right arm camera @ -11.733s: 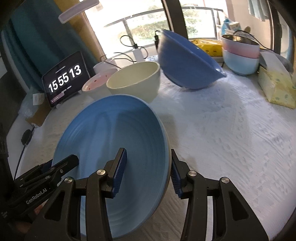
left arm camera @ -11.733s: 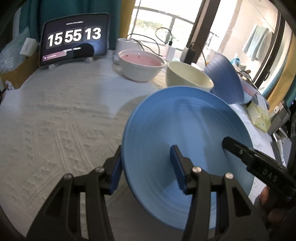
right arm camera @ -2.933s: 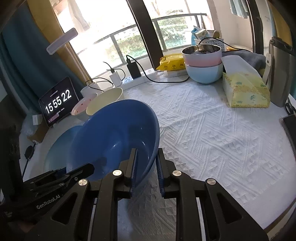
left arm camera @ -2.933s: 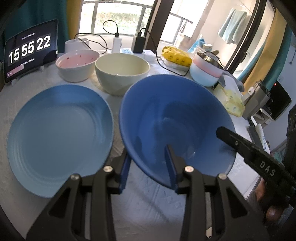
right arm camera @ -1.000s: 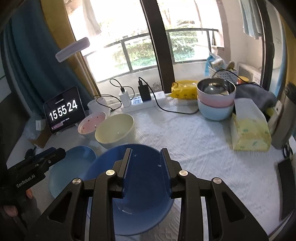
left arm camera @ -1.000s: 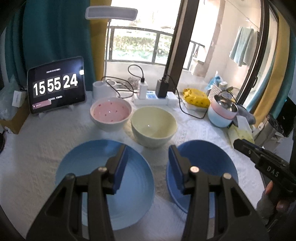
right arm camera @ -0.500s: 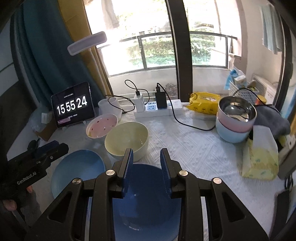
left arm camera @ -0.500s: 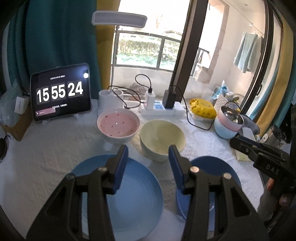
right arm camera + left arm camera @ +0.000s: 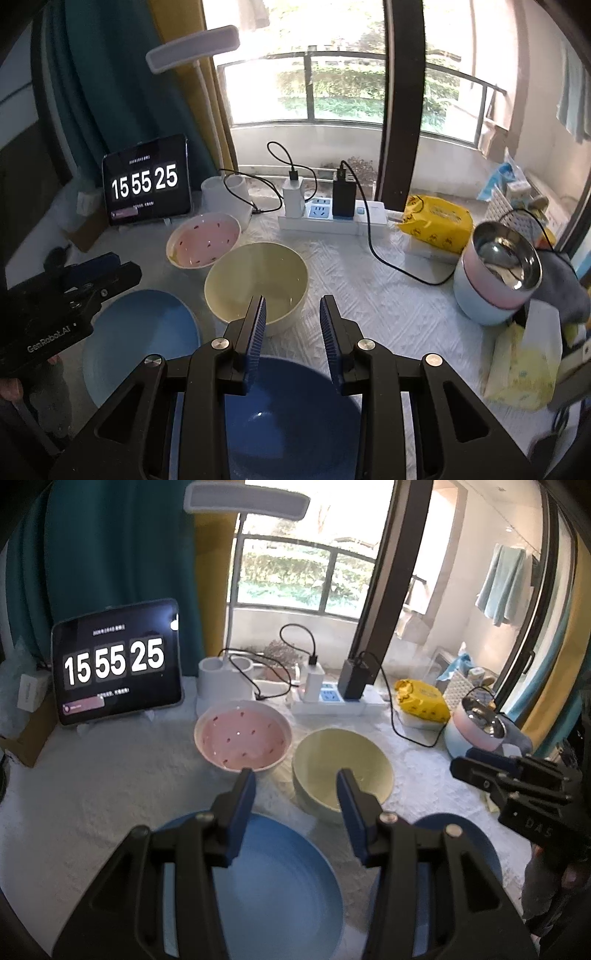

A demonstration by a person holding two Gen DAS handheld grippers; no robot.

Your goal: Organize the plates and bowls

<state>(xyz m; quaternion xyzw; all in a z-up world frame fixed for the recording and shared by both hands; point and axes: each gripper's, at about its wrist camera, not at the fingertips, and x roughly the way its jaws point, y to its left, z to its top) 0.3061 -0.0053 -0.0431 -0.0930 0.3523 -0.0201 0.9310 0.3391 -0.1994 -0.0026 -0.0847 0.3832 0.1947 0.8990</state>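
A light blue plate lies on the white tablecloth at the front left, with a dark blue bowl standing beside it on the right. Behind them are a pale yellow bowl and a pink speckled bowl. My left gripper hovers open above the plate's far edge, holding nothing. In the right wrist view my right gripper is open and empty above the dark blue bowl. The plate lies to its left and the yellow bowl just beyond.
A tablet clock, white cups and a power strip with cables line the back edge. At the right stand stacked bowls topped by a steel one, a yellow packet and a tissue pack. A lamp head hangs overhead.
Both grippers have drawn back and away from the table, empty. The plate and dark blue bowl stay where they were set, now lower in both views. The right gripper has rolled.
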